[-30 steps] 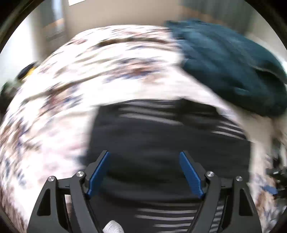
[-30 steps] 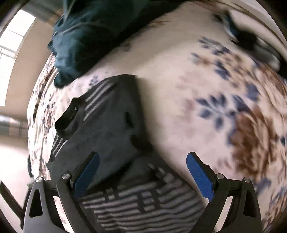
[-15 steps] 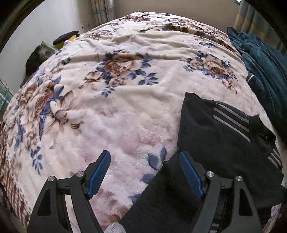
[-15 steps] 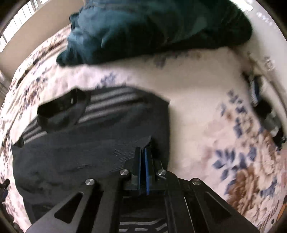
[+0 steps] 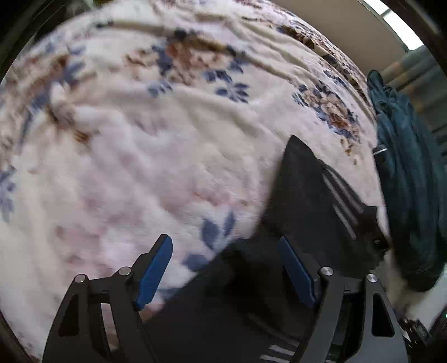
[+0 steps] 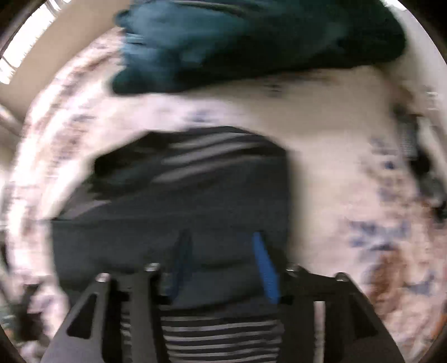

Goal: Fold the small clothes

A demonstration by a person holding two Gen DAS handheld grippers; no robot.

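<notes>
A small black garment with grey stripes (image 5: 315,195) lies on a floral fleece blanket (image 5: 156,156). My left gripper (image 5: 226,265) is open, low over the garment's left edge, one blue pad over blanket, the other over black cloth. In the blurred right wrist view the same garment (image 6: 195,201) lies flat and folded, striped cloth under the gripper base. My right gripper (image 6: 223,265) hangs over its near part with the blue pads (image 6: 265,268) apart and nothing between them.
A dark teal garment (image 5: 410,178) is heaped at the blanket's right edge, and it fills the top of the right wrist view (image 6: 245,42). Dark small objects (image 6: 424,173) lie at the bed's right side. Wall and window (image 5: 396,22) lie beyond the bed.
My right gripper was shut on the garment's edge half a second ago; now its pads are apart and the cloth lies flat. My left gripper stayed open and shifted slightly over the garment's left edge.
</notes>
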